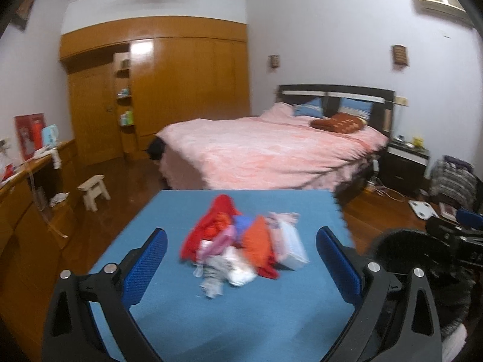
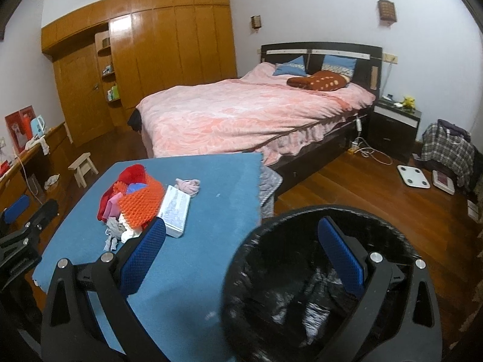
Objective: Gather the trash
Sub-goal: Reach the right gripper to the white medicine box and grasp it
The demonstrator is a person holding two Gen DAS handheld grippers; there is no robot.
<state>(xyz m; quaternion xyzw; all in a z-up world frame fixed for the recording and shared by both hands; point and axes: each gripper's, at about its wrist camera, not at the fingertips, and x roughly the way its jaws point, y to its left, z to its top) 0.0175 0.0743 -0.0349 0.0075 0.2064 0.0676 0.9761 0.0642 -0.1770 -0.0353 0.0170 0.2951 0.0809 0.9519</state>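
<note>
Both tools gape empty; left tool (image 1: 241, 259) view blurs trash pile (image 1: 241, 247).

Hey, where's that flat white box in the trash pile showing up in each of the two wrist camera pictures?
Left wrist view: the white box lies at the right edge of the pile, just right of centre, between the open fingers of the left gripper.
Right wrist view: it sits left of centre, at the pile's right side, beside the orange spiky piece.
Shared landmark: the blue tabletop under the pile, with the pink bed behind it.
</note>
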